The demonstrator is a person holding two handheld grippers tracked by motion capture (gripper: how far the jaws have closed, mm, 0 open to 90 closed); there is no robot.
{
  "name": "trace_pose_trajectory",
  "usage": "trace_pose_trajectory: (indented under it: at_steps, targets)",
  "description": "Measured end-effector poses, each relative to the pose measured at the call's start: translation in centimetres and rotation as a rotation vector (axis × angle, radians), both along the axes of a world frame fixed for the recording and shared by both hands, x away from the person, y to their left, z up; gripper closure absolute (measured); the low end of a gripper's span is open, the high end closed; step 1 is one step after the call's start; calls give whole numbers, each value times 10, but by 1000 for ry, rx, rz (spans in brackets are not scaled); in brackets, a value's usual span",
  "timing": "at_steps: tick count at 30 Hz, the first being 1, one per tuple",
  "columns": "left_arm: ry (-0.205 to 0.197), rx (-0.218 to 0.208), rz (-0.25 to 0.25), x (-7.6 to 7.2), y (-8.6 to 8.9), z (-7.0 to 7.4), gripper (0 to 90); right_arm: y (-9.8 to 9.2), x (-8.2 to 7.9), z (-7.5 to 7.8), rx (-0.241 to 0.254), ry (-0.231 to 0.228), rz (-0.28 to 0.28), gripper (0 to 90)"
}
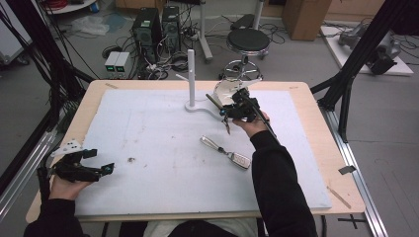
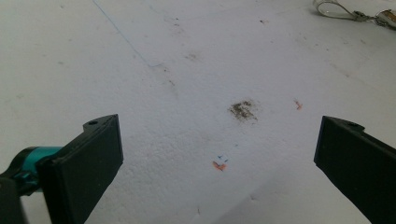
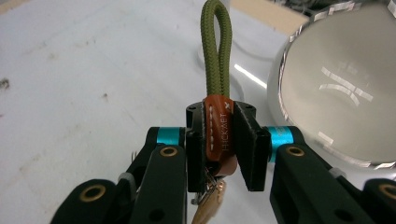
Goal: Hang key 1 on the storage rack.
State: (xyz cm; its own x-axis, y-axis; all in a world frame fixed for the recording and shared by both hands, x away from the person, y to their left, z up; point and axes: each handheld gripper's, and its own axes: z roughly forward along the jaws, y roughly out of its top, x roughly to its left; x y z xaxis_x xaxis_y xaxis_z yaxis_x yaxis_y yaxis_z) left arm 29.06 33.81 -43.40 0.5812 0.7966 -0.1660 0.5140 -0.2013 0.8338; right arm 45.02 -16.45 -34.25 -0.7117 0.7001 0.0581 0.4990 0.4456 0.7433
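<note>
High view: my right gripper (image 1: pixel 228 117) is raised above the far middle of the white foam-covered tabletop (image 1: pixel 148 148), just beside the white upright stand with a short side peg (image 1: pixel 190 79). A thin olive cord (image 1: pixel 213 101) sticks out from it toward the stand's base. My left gripper (image 1: pixel 101 170) rests low at the near left edge, well apart from the work. A second item, a silver metal key ring with a small fob (image 1: pixel 226 152), lies flat on the tabletop near my right forearm, untouched.

Left gripper view: the jaws stand wide apart with nothing between them. Below is bare, stained foam. The silver key ring (image 2: pixel 355 13) sits at the far top right corner.

Right gripper view: the jaws are closed on the brown leather band stamped with lettering (image 3: pixel 218 133) of a key strap. The olive-green braided cord loop (image 3: pixel 215 51) rises straight up from between the jaws, free and unhooked. Brass-coloured keys (image 3: pixel 208 205) hang below the grip. A round mirror-like metal disc (image 3: pixel 336 88) lies just beside, to the right.

Assessment: 1 strap is picked up and held clear of the tabletop. I judge the likely aim is hanging the loop on the stand's peg; that is not yet done. The second key ring is left to handle.
</note>
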Motion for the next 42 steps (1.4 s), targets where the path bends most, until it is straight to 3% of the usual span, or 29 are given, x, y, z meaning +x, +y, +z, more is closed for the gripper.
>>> trace_pose_trajectory:
  at_steps: [17,31,38,42]
  targets:
    - [0,-3,1,0,1,0,17,29,5,53,-16,-106,34,750]
    - [2,-3,1,0,1,0,17,48,11,74,-7,-99,88,750]
    - [1,-1,-2,0,2,0,17,53,19,78,-4,-75,69,751]
    - [2,0,-2,0,2,0,17,52,25,77,39,-61,48,751]
